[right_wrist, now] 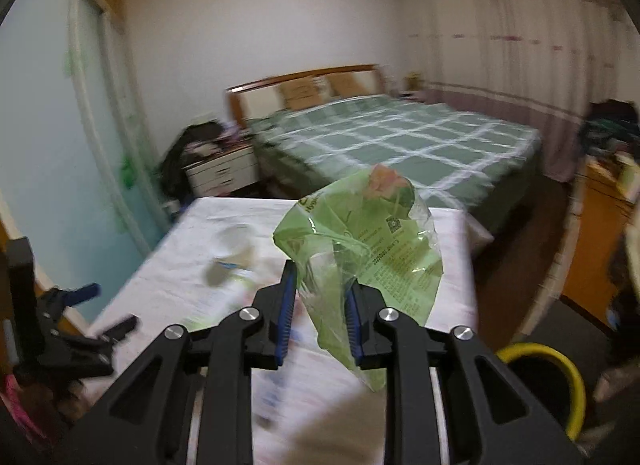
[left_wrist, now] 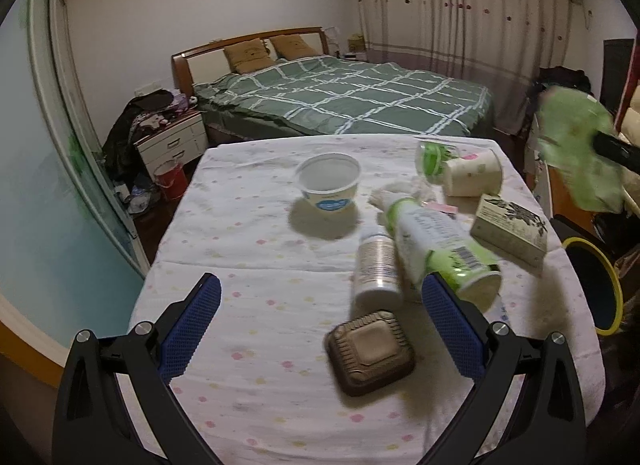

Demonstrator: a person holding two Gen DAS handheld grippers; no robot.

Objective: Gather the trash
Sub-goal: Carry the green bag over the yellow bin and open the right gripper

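Observation:
My right gripper [right_wrist: 320,285] is shut on a crumpled green plastic wrapper [right_wrist: 368,233], held up above the table's right side; the left wrist view shows the same green wrapper [left_wrist: 576,153] in the air at the far right. My left gripper [left_wrist: 320,301] stands open low over the tablecloth, nothing between its fingers. Trash lies ahead of it: a brown square lid [left_wrist: 370,353], a small white bottle [left_wrist: 376,269], a green-and-white bottle [left_wrist: 440,245] on its side, a white tub [left_wrist: 329,181], a paper cup [left_wrist: 474,173], a printed carton [left_wrist: 510,229] and a green-capped container [left_wrist: 432,157].
A bin with a yellow rim [left_wrist: 600,285] stands on the floor right of the table [left_wrist: 240,265]; the same yellow rim [right_wrist: 560,377] shows in the right wrist view. A bed [left_wrist: 340,101], a nightstand [left_wrist: 172,141] and a red bucket [left_wrist: 170,179] lie beyond.

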